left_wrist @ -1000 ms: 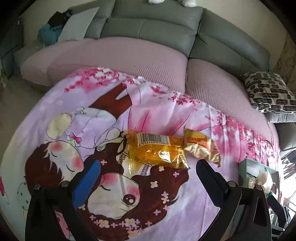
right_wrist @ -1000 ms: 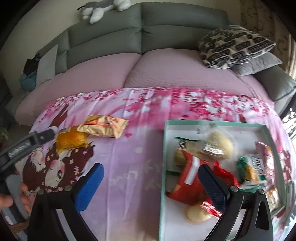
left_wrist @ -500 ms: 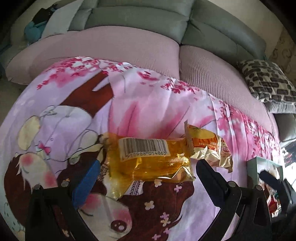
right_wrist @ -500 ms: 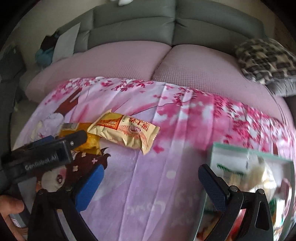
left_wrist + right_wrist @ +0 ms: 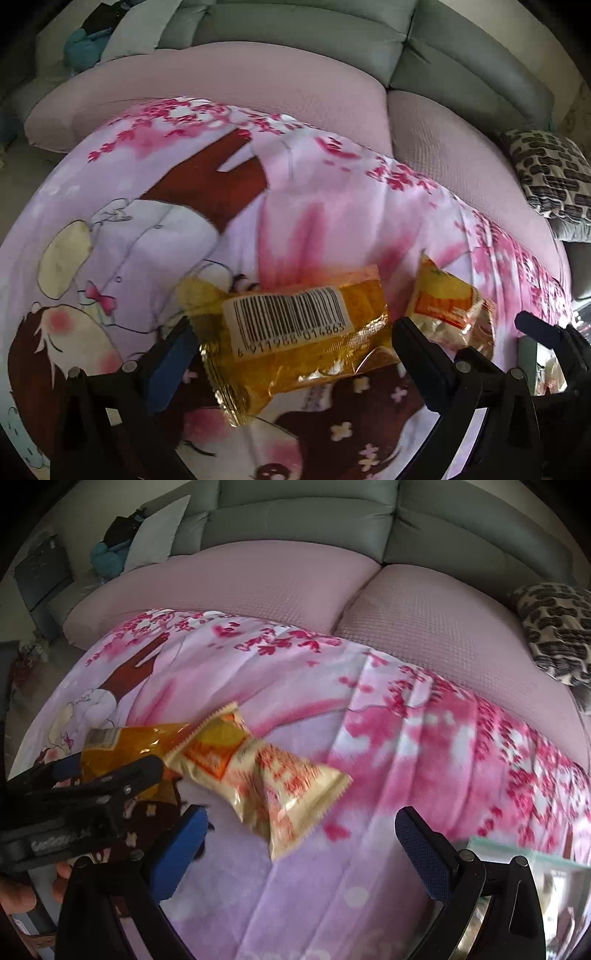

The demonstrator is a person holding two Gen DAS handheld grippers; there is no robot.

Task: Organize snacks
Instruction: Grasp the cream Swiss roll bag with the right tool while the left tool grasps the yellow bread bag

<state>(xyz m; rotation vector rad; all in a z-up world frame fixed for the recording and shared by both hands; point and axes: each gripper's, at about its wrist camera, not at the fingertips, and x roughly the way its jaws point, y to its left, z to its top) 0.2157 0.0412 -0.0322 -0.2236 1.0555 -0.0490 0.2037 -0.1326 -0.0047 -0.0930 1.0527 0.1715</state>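
Observation:
An orange-yellow snack packet with a barcode (image 5: 295, 332) lies on the pink cartoon blanket (image 5: 295, 206). My left gripper (image 5: 291, 354) is open with its jaws on either side of this packet. It also shows in the right wrist view (image 5: 122, 746). A cream and orange snack packet (image 5: 266, 775) lies just to its right, also in the left wrist view (image 5: 450, 310). My right gripper (image 5: 299, 845) is open and empty, just in front of the cream packet. The left gripper's fingers (image 5: 110, 775) show at the left of the right wrist view.
A teal-rimmed tray (image 5: 517, 853) with snacks sits at the right, its edge also in the left wrist view (image 5: 528, 354). Behind the blanket is a pink-covered grey sofa (image 5: 295, 576) with a patterned cushion (image 5: 554, 627).
Both grippers have moved forward and left towards the two packets. The left jaws now straddle the orange packet. The tray has slid out to the right edge of the right wrist view.

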